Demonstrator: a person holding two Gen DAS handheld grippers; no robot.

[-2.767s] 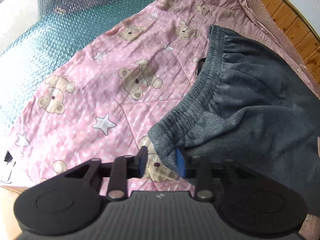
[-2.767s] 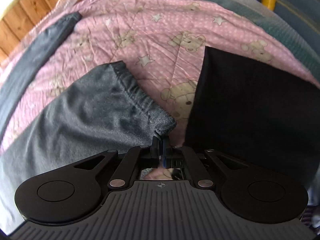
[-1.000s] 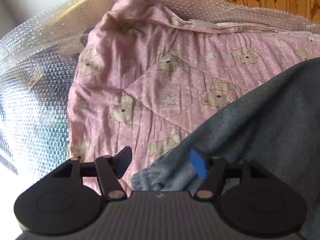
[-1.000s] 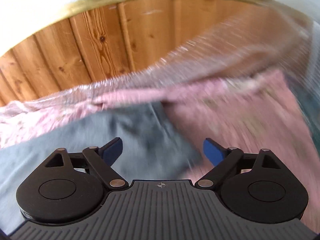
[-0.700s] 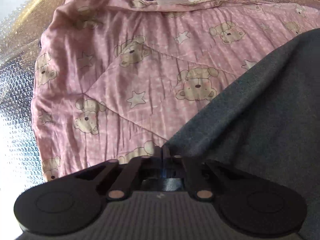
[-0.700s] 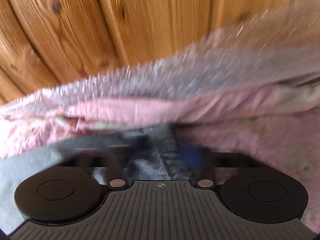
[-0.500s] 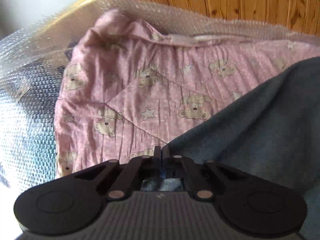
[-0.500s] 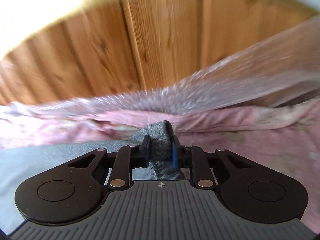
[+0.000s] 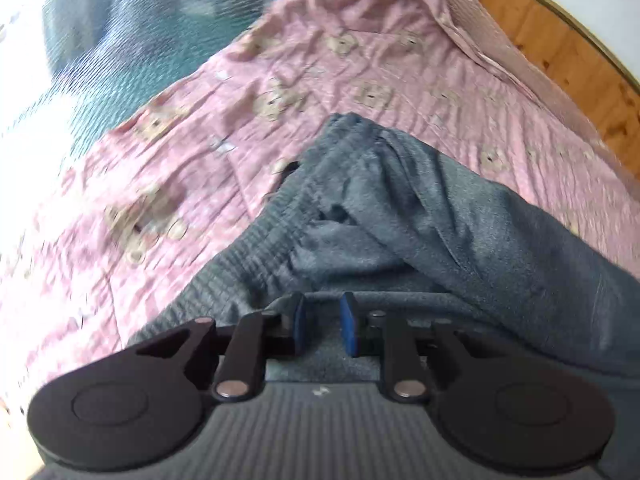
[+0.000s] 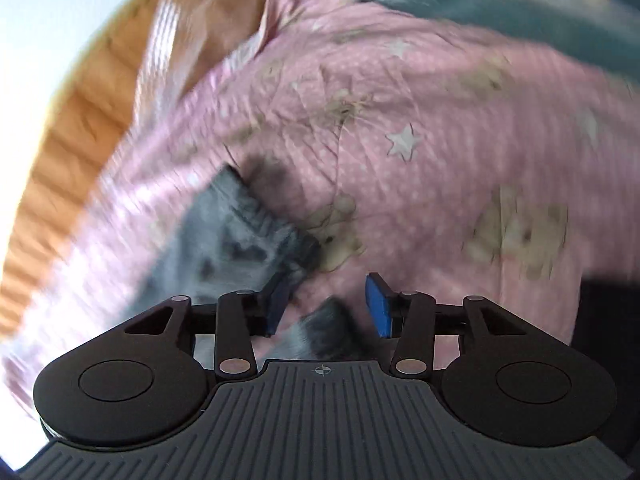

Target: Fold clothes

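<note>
Dark grey trousers [image 9: 440,216] lie on a pink bear-print quilt [image 9: 200,152]. One part is doubled over onto the ribbed elastic waistband [image 9: 276,220]. My left gripper [image 9: 324,326] hovers low over the near part of the grey cloth, its blue pads a little apart and nothing pinched between them. The right wrist view is blurred. It shows a grey hem end [image 10: 240,240] on the quilt [image 10: 440,120] and a grey flap under my right gripper [image 10: 326,306], which is open with its pads wide apart.
A wooden headboard [image 9: 560,52] runs along the quilt's far side, and it shows as well in the right wrist view [image 10: 80,128]. Teal bubble wrap [image 9: 120,32] covers the bed beyond the quilt. A black cloth [image 10: 608,320] lies at the right.
Half a second ago both grippers were shut on the grey cloth's edge near the headboard. Both have since swung back toward the waistband and opened, and the cloth now lies doubled over.
</note>
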